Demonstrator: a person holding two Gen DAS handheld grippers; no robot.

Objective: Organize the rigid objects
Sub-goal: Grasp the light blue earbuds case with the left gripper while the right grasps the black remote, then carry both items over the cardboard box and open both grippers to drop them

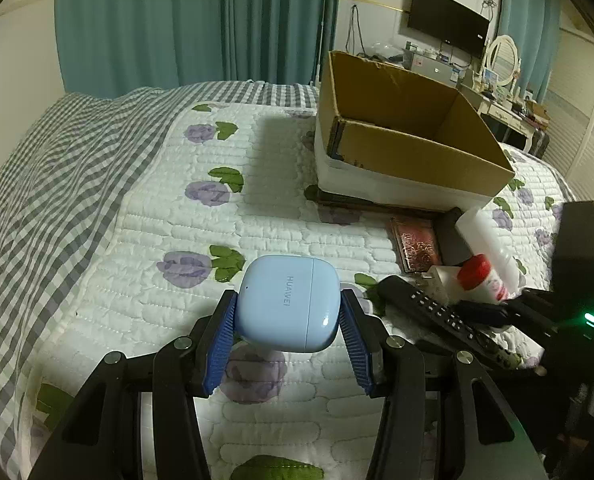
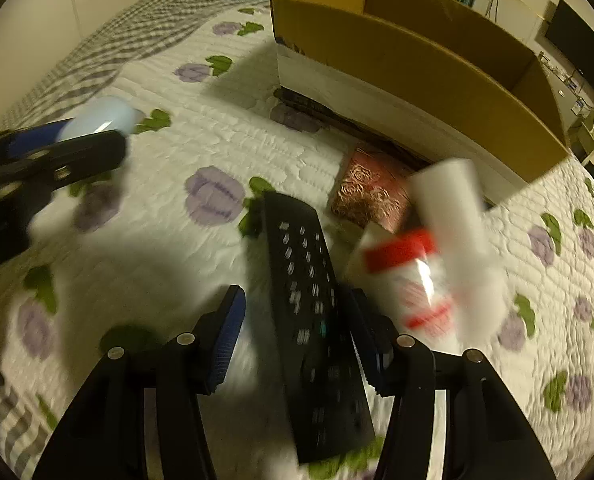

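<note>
Jaws of my left gripper (image 1: pixel 288 322) clamp the pale-blue earbud case (image 1: pixel 288 302) side to side, lifted above the bed's quilt (image 1: pixel 149 240). My right gripper (image 2: pixel 297 336) straddles the black remote (image 2: pixel 311 316) lying there; blur hides whether it grips.

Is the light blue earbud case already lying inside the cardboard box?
No, the earbud case is clamped between the left gripper fingers above the quilt, well short of the cardboard box.
</note>
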